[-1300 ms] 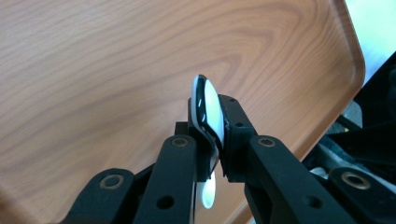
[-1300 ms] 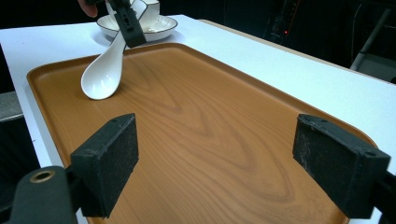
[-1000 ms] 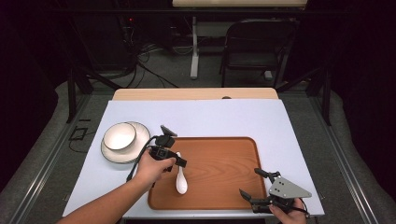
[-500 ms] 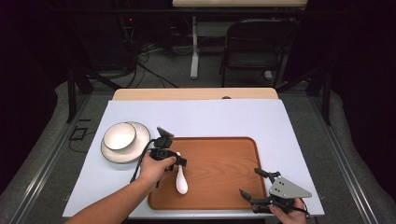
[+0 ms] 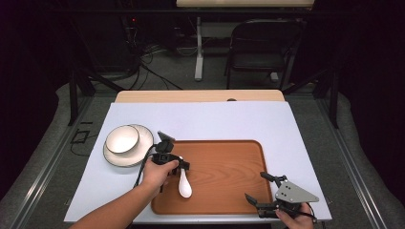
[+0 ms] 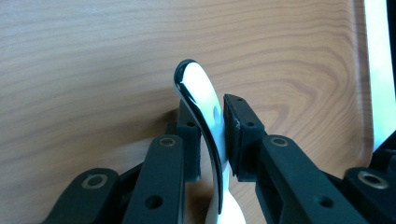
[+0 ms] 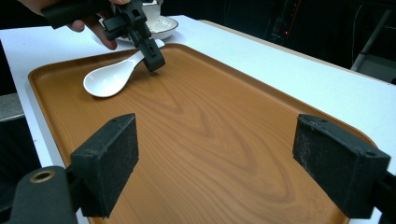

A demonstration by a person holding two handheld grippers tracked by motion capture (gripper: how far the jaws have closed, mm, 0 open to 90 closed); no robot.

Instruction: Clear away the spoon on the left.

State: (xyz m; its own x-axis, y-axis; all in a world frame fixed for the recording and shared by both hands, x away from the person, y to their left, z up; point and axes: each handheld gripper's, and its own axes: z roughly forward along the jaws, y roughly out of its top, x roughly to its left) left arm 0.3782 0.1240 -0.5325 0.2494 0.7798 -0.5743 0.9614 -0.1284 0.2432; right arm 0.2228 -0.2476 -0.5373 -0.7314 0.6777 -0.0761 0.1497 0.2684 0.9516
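Room: a dim workspace; one dark folding chair (image 5: 265, 47) stands beyond the far edge of the table, with cables on the grey floor beside it.
Surface: one white tabletop (image 5: 210, 119); a strip of bare wood shows along its far edge.
Tray: one wooden tray (image 5: 229, 171) lies at the near edge of the tabletop, right of centre; its wood grain runs across the left gripper view and the right gripper view.
Spoon: one white ceramic spoon (image 5: 184, 183) lies on the tray near the tray's left edge; its bowl points toward the tabletop's near edge and rests on the wood, its handle rising toward the far-left corner of the tray.
Left gripper: the left gripper (image 5: 173, 162), held in one hand (image 5: 155, 174), has just been opening its jaws; the spoon's handle (image 6: 205, 121) stands between the two pads; it lies against the right-hand pad as that view shows it, with a gap to the other pad, so the jaws stand narrow but no longer pinch.
Right gripper: the right gripper (image 5: 260, 187) sits at the near-right corner of the tray; its jaws are spread wide with nothing between them, the two pads (image 7: 109, 163) hanging over bare wood.
Dishes: one white bowl (image 5: 122, 139) sits in one white plate (image 5: 141, 145) near the left edge of the tabletop, just beside the tray's far-left corner.
Count: two grippers, one spoon, one tray, one bowl, one plate, one chair.
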